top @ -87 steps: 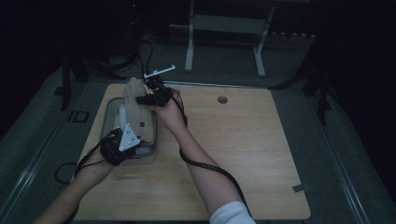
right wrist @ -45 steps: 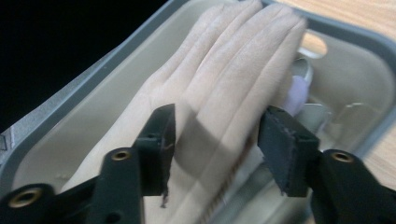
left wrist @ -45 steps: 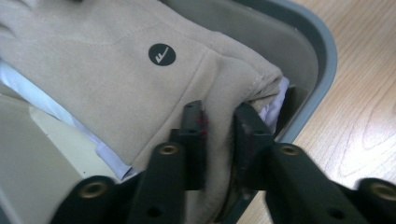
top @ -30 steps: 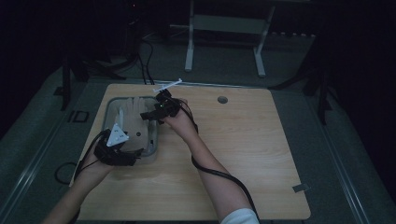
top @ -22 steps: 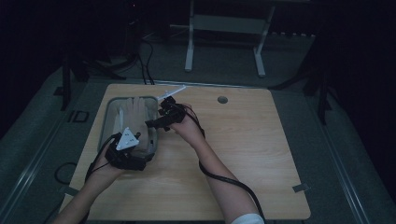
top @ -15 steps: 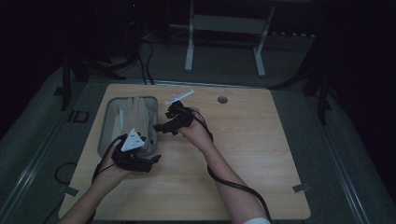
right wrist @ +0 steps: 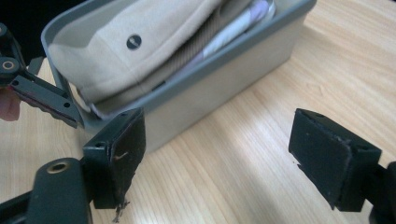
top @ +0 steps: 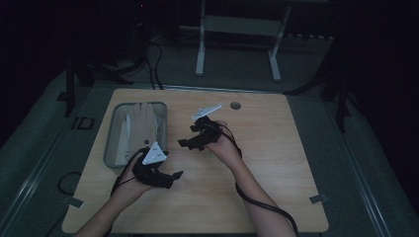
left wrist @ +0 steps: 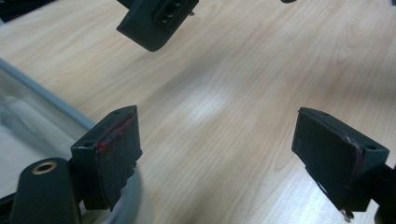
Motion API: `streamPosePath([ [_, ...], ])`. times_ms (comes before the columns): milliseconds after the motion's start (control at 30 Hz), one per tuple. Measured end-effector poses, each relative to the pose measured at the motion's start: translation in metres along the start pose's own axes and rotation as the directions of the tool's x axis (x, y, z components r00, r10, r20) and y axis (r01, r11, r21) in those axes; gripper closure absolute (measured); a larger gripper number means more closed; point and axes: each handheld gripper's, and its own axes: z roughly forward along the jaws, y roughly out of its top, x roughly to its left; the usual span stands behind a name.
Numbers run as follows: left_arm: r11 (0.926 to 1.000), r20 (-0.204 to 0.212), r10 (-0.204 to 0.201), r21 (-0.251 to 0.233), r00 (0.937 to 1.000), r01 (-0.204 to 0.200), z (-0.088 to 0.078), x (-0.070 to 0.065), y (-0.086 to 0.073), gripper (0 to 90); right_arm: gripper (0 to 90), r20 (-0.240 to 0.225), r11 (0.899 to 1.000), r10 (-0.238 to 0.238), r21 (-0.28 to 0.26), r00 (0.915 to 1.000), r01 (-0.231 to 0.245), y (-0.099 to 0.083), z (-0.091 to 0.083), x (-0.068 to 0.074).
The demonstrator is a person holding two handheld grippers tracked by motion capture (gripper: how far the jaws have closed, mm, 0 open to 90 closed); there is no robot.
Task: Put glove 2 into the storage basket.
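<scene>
A grey bin point(top: 111, 140) stands at the table's left and holds a folded beige cloth item point(top: 141, 118). In the right gripper view the bin's wall point(right wrist: 224, 88) is close ahead, and the beige item point(right wrist: 154, 37) with a dark round snap fills it. My left gripper point(top: 170, 177) hovers low just right of the bin's near corner, open, with bare wood between its jaws point(left wrist: 219, 140). My right gripper point(top: 189, 135) is right of the bin and points toward it, open and holding nothing point(right wrist: 219, 140). Each gripper view catches a jaw of the other gripper.
The wooden table point(top: 276, 163) has a round cable hole point(top: 235, 105) near its far edge. Black cables trail from both grippers over the near edge. A white metal stand point(top: 237, 29) is on the floor behind the table.
Both hands have drawn back from the bin, toward the middle and near side of the table. The beige item held over the bin earlier now lies inside it.
</scene>
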Motion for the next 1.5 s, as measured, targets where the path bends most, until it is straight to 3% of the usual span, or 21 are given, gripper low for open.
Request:
streamPosePath([
  [567,0.9995,0.091,0.028,0.013,0.9955,-0.029,0.032,-0.023,-0.001,15.8,19.8,0.018,0.999,0.031,0.019,0.9993,-0.032,-0.057,-0.016,-0.014],
  [867,0.9979,0.152,0.031,0.051,0.9879,-0.039,0.050,-0.033,-0.006,15.8,19.3,0.022,0.998,0.057,0.039,0.9981,-0.058,-0.084,-0.018,-0.019],
  [933,0.9959,0.172,0.045,0.069,0.9841,-0.058,0.058,-0.038,-0.009,15.8,18.6,0.014,0.998,0.060,0.036,0.9981,-0.060,-0.092,-0.018,-0.020],
  [1500,0.9931,0.227,0.057,0.087,0.9721,-0.079,0.080,-0.045,-0.021,15.8,16.4,0.054,0.999,0.015,0.031,0.9984,-0.017,-0.128,-0.025,-0.022],
])
